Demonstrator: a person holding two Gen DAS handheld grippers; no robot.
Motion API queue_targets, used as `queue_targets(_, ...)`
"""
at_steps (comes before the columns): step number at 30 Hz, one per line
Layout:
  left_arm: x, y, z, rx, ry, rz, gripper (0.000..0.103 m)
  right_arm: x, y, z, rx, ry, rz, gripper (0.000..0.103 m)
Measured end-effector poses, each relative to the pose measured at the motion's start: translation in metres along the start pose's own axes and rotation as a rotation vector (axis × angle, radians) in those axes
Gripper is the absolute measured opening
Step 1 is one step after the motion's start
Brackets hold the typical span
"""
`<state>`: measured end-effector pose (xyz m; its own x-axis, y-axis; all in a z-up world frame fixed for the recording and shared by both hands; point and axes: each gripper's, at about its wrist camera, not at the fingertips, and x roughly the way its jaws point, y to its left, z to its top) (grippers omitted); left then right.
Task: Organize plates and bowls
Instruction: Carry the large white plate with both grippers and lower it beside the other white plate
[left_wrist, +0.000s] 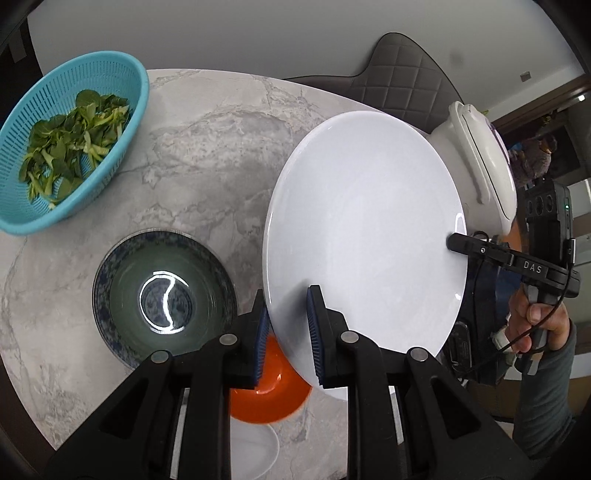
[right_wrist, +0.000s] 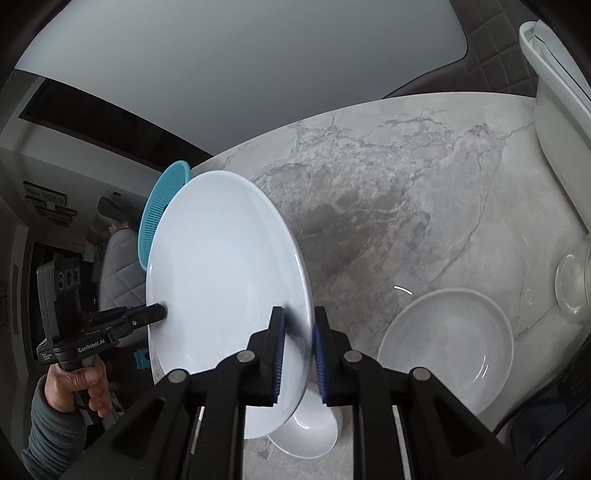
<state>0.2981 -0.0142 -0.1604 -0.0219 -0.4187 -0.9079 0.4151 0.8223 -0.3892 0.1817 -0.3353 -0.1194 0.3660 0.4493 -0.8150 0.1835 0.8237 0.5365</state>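
Plate (left_wrist: 364, 229), plain glossy white, tilted.

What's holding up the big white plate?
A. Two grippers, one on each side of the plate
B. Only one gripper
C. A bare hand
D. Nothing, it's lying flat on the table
A: the left gripper pinches one edge of the big white plate and the right gripper pinches the opposite edge, with the plate tilted above the table.

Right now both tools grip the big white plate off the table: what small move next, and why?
Probably carry the white plate, held by the left tool and right tool, over the wide white bowl and lower it level. The plate hangs tilted above the marble table, clear of everything, and that dish looks empty.
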Motion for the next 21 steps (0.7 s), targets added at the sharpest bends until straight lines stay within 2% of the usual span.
queue_targets(7,-0.023,-0.018,-0.09,0.002,-0.007,-0.002,0.018,-0.016,0.012,-0.068,-0.014,-0.005,0.005,0.017)
queue_targets(15,-0.015,-0.016,-0.19,-0.014,0.016,-0.01,0.018,-0.024,0.02,-0.155,0.004,0.017,-0.003,0.016)
queue_targets(21,-0.013,-0.026,-0.248,-0.014,0.007,-0.006,0.018,-0.026,0.018,-0.21,0.02,0.046,-0.012,0.016)
